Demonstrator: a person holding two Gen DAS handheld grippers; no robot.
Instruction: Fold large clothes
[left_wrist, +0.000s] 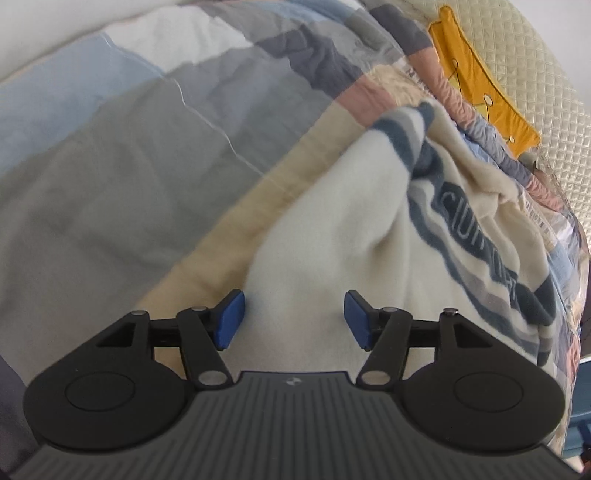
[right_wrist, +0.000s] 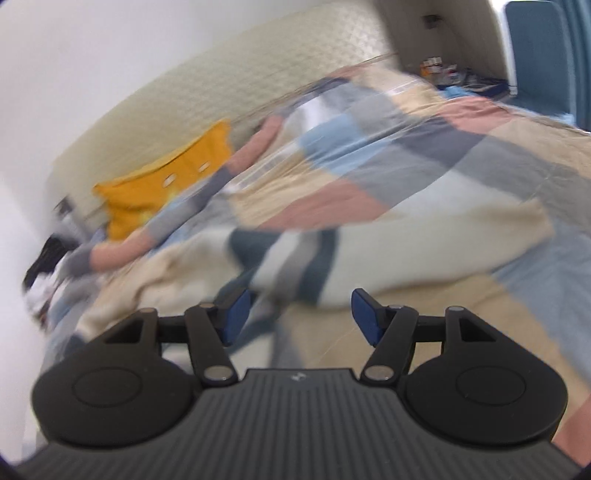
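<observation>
- The blue fingers (left_wrist: 229, 319) of the left gripper (left_wrist: 293, 319) stand apart, released, with nothing pinched; cream fabric shows in the gap between them.
- The right gripper (right_wrist: 300, 316) is likewise released, its fingers (right_wrist: 236, 315) spread and bare, hanging above the bed rather than touching cloth.
- The cream sweater (left_wrist: 332, 229) with navy and grey stripes and dark lettering lies rumpled on the bed. In the left wrist view it fills the middle and runs toward 2 o'clock; in the right wrist view it spreads across the centre, just past the fingers at 12 o'clock, blurred.
- One striped part of the sweater, perhaps a sleeve, is bunched up at 1 o'clock in the left view, lying over the lettered front.
- Under it is a patchwork quilt (left_wrist: 122, 177) of grey, pale blue, pink, beige and white blocks, wrinkled, covering the bed from 9 to 12 o'clock in the left view.
- An orange cushion (right_wrist: 162, 184) leans against the quilted cream headboard (right_wrist: 221, 88) at 10 o'clock in the right view, beyond the quilt's bunched edge.
- A blue chair (right_wrist: 535, 48) and a cluttered corner sit at 1 o'clock in the right view, well apart from the sweater.
</observation>
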